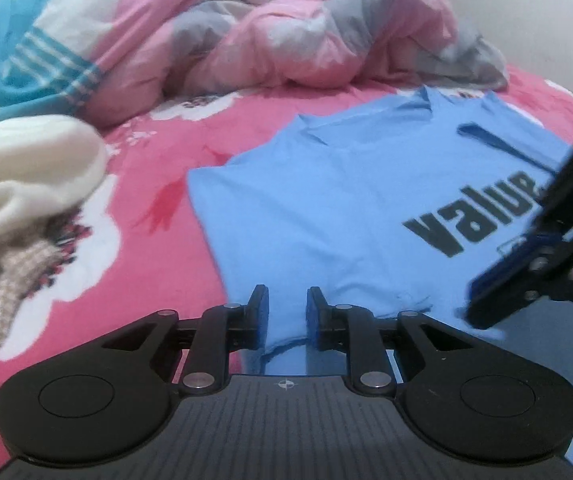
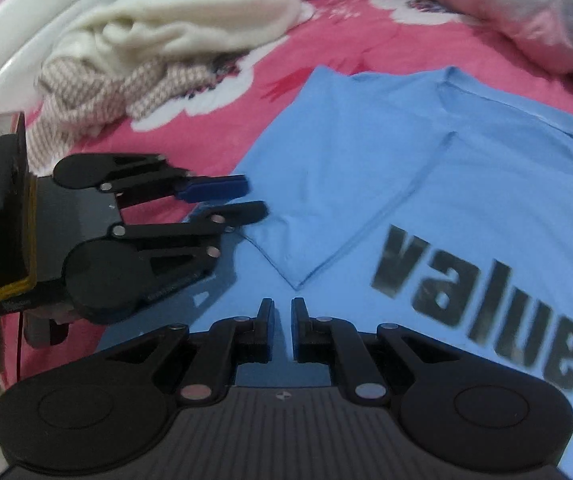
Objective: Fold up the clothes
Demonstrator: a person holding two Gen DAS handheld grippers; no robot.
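Left claw (image 1: 286,316): low at near hem of blue T-shirt (image 1: 346,208), fingers a narrow gap apart, shirt edge lies between the pads, cannot tell if it is pinched
Right claw (image 2: 282,328): over shirt body, fingers close together with a thin slit between, nothing visibly held, cannot tell if it touches the cloth
Blue T-shirt: spread on the bed, print side up, black "value" lettering (image 2: 482,304), one sleeve folded in over the chest
Bed sheet (image 1: 158,160): pink with white flower print, under the shirt
Cream sweater (image 2: 182,28): heaped with a checked garment (image 2: 126,92) on the sheet, left of the shirt, apart from it
Pink and grey quilt (image 1: 286,32): bunched behind the shirt collar
Blue pillow (image 1: 18,60): far left, beside the quilt
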